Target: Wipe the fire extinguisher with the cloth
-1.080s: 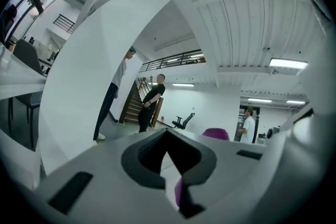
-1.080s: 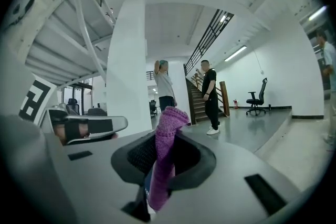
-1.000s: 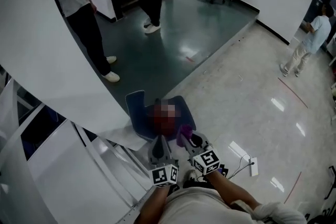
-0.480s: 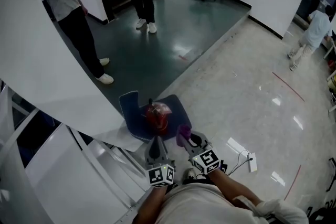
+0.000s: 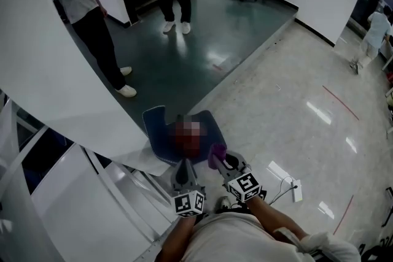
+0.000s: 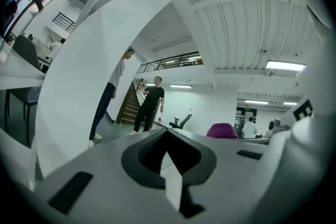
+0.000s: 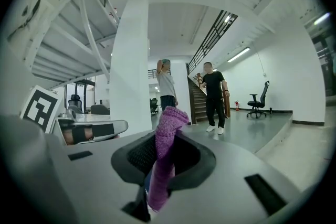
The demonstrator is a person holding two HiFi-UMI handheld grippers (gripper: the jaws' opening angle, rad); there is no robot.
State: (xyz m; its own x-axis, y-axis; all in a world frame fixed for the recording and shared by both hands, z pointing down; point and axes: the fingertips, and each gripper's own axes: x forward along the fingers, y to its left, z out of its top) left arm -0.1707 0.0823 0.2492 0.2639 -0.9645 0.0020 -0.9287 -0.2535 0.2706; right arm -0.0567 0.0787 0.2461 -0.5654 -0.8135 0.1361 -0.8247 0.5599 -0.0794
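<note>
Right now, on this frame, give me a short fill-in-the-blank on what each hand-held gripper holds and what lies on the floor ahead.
1. The right hand-held gripper is shut on a ____ cloth.
2. The left hand-held gripper has its jaws together and holds ____.
3. The pad on the floor just ahead of both is ____ in colour.

Missing words: purple; nothing; blue.

Purple knit cloth [image 7: 168, 131] pinched in rt claw [image 7: 160, 168]; red extinguisher [image 5: 188, 144] (partly blurred) on blue mat [image 5: 157, 127].
</note>
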